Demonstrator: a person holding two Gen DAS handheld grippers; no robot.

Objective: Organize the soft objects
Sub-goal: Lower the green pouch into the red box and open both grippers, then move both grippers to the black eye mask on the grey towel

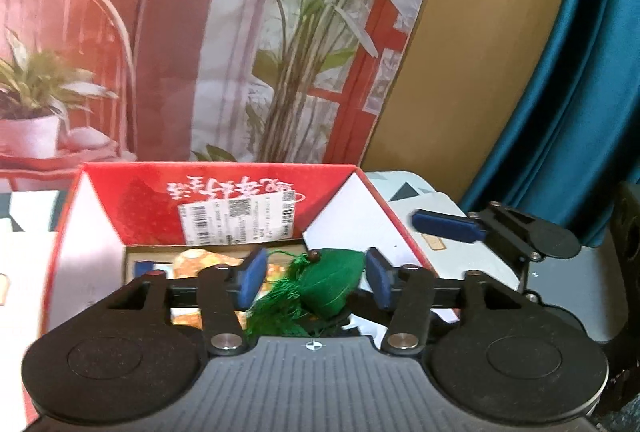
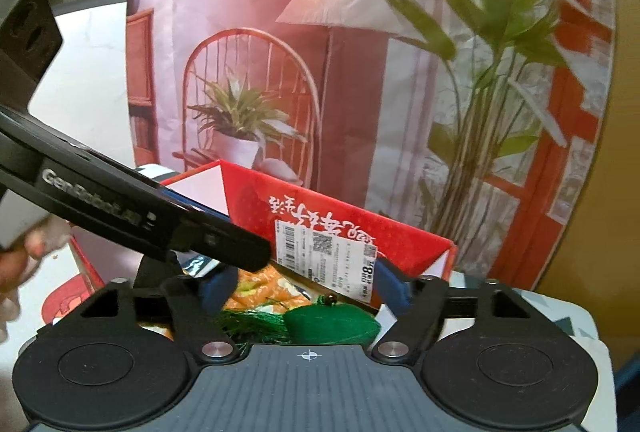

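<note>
Your left gripper (image 1: 316, 278) and right gripper (image 2: 306, 284): jaws apart over the green tasselled sachet (image 1: 332, 284) in the red box (image 1: 132, 208).

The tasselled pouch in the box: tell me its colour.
Green all over, tassel included; the pouch shows best in the left wrist view.

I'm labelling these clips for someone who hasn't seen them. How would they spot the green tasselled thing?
Find the open red box with a barcode label on its inner wall. Inside it, beside an orange patterned soft item, lies the green pouch: the only solid green thing, with a fringed tassel and a small dark bead.
</note>
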